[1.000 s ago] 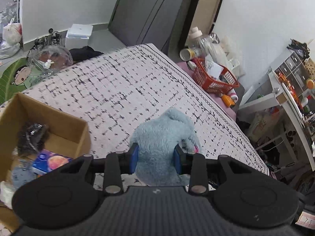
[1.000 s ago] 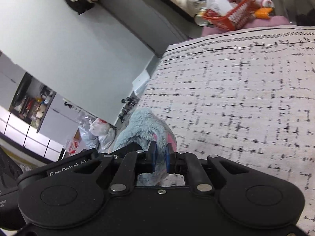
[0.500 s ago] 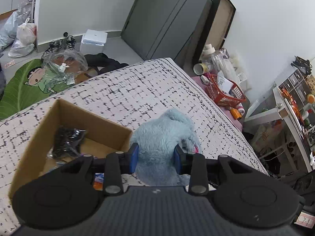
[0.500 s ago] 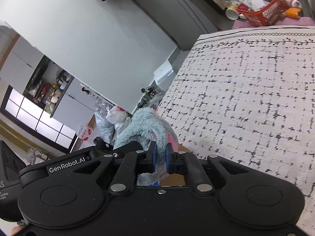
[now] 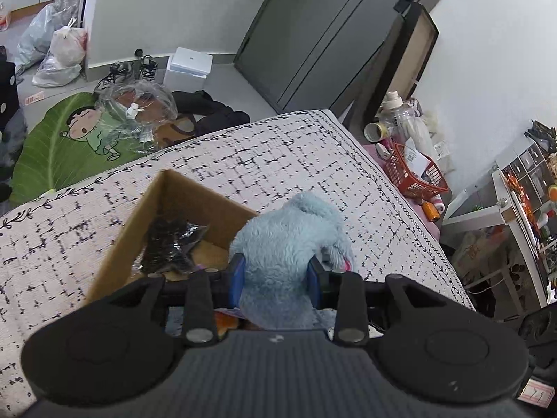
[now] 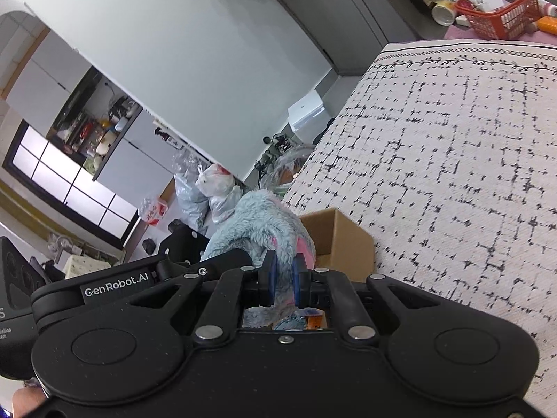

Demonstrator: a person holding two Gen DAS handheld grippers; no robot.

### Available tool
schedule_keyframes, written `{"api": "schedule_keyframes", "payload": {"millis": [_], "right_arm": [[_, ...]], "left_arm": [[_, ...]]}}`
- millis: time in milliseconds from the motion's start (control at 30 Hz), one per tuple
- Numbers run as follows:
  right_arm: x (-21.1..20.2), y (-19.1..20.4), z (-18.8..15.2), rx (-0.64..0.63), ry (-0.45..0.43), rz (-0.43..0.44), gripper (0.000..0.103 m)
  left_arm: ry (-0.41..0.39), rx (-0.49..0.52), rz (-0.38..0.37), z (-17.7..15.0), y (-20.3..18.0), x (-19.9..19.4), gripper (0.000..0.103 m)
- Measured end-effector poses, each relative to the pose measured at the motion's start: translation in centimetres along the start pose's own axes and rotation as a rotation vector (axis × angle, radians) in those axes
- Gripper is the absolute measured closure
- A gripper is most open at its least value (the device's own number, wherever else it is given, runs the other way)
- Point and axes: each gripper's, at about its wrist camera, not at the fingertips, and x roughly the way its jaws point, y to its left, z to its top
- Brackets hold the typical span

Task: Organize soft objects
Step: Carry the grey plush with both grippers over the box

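Observation:
A fluffy light-blue plush toy [image 5: 289, 244] with pink patches is held by both grippers above the bed. My left gripper [image 5: 275, 278] is shut on its body. My right gripper [image 6: 282, 271] is shut on a thin part of the same plush toy [image 6: 257, 223]. An open cardboard box [image 5: 146, 226] sits on the bed just below and left of the toy; it also shows in the right wrist view [image 6: 344, 233]. A black crinkled bag [image 5: 170, 244] and other small items lie inside the box.
The bed has a white cover with black marks [image 5: 271, 153]. A red basket [image 5: 414, 174] and bottles stand beyond its right edge. On the floor are a green cartoon mat [image 5: 62, 139], plastic bags [image 5: 59, 55] and a white box [image 5: 188, 66].
Both grippers carried the plush toy up and to the left, so it now hangs over the cardboard box. The box has come further into both views.

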Motion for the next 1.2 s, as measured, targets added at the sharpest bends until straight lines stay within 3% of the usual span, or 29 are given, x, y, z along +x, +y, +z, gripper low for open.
{"api": "schedule_keyframes", "payload": {"millis": [267,633,767,900,1200], "right_arm": [[1.5,1.5,-1.1,-0.039,0.027,-0.013,0.094],[4.8,2.8,-3.3,-0.097,0.107,-0.096,0.089],[5.2,2.8,-3.5,-0.100,0.105,-0.131,0.088],[5.3,2.6,-3.5,-0.071,0.111,-0.148,0.078],[3.4,2.6,-3.6,-0.083,0.088,-0.161,0.074]], "left_arm": [[0.034,-0.020,-0.013,0.3,2.8,0.0,0.068],[0.116,-0.063,0.021,-0.3,6.8,2.1,0.066],[0.092,-0.009,0.089,-0.6,6.5,2.4,0.064],[0.110,-0.033,0.089,-0.2,7.0,2.5,0.062],[0.079,-0.006,0.112,0.1,6.9,0.8,0.052]]}}
